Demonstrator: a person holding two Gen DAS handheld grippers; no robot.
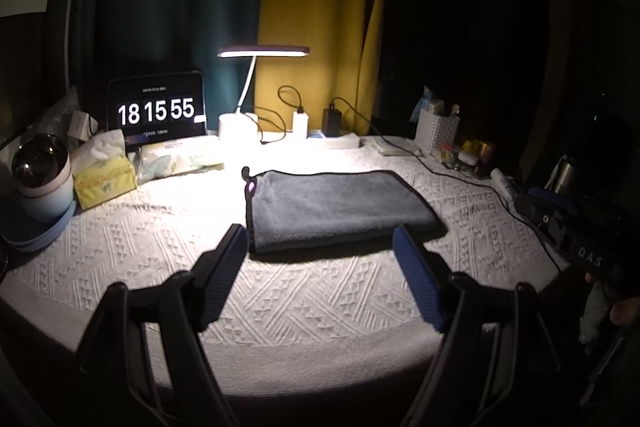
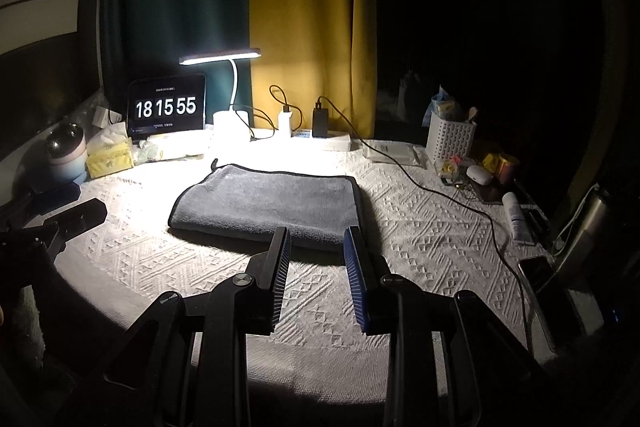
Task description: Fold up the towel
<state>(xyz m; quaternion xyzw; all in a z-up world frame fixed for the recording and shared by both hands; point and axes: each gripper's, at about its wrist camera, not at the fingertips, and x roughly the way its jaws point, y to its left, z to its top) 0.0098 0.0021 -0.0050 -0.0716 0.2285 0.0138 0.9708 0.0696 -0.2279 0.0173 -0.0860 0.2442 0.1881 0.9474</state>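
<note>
Grey towel (image 1: 340,207) lies already folded in half, it seems, flat on the white-clothed tabletop (image 1: 320,307) under the lamp (image 1: 264,51).
Left claw (image 1: 320,245) and right claw (image 2: 317,239) both hover released, empty, at its near edge; next likely calls for gripping an end to fold again.

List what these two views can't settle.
- Towel layer count: near fold edge in shadow, both views.
- Small text on clock: too small.
- Basket contents: dim, partly hidden by its wall.
- Right edge of table: lost in darkness, left view.
</note>
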